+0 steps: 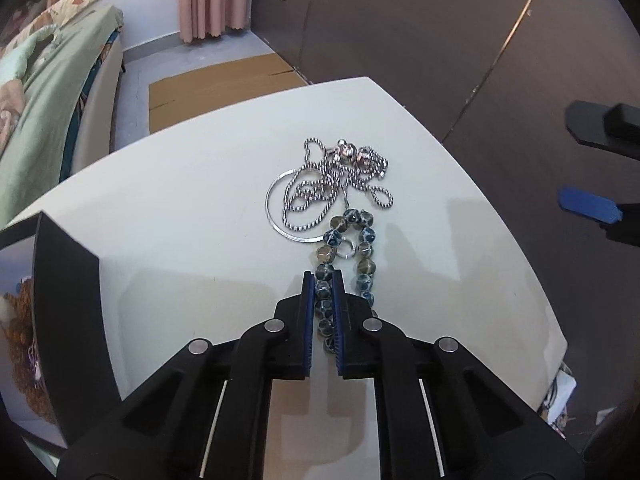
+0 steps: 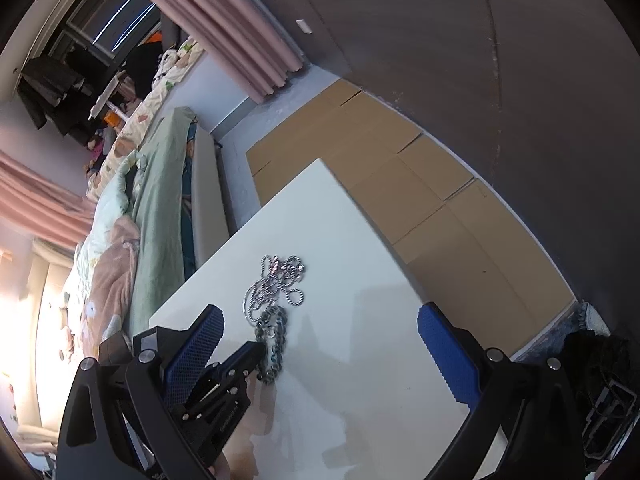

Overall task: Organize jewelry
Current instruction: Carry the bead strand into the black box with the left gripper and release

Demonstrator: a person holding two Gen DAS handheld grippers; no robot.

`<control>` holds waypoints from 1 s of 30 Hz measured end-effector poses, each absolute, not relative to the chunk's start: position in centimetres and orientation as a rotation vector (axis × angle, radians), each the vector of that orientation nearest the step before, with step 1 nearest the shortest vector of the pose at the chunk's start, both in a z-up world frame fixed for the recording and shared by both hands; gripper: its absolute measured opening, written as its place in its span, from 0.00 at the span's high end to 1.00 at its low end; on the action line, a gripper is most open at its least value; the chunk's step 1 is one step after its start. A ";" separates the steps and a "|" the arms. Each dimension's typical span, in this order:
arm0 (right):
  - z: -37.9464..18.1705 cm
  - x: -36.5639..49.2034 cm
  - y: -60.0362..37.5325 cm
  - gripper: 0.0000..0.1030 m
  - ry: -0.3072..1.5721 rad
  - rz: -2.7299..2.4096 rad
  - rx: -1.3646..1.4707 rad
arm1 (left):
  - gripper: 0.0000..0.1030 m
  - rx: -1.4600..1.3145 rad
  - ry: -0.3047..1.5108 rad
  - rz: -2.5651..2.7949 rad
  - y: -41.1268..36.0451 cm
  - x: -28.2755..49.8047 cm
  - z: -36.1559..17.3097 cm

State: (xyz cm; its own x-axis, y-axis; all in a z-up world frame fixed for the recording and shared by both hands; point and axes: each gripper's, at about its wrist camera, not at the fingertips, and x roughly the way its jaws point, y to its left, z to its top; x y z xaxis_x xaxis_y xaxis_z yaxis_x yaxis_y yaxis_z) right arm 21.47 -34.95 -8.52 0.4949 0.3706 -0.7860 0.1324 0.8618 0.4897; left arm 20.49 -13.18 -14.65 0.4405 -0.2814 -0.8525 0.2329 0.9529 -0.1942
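Left wrist view: the left gripper point(image 1: 323, 280) is clamped on the near strand of the beaded bracelet point(image 1: 352, 248), which lies on the white desk point(image 1: 160, 220). At the bracelet's 12 o'clock sits one tangled silver chain point(image 1: 332, 184) with one thin silver hoop point(image 1: 280, 216) at its 9 o'clock, all touching. Judging by this pile, sorting has barely begun; nothing is separated yet.

Right wrist view: the right gripper point(image 2: 320, 320) hangs with its jaws wide apart, empty, above the desk. The same heap lies at its 10 o'clock: one bracelet, one chain, one hoop.
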 end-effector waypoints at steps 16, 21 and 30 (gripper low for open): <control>-11.4 23.2 -27.6 0.47 1.188 0.248 0.299 | 0.91 -0.300 0.940 -0.385 -6.3 19.9 -7.8; -12.3 23.8 -25.1 0.62 1.207 0.269 0.232 | 0.91 -0.326 0.917 -0.358 -3.8 19.7 -7.0; -13.4 24.2 -22.6 0.70 1.217 0.255 0.139 | 0.91 -0.354 0.892 -0.311 0.1 18.9 -6.2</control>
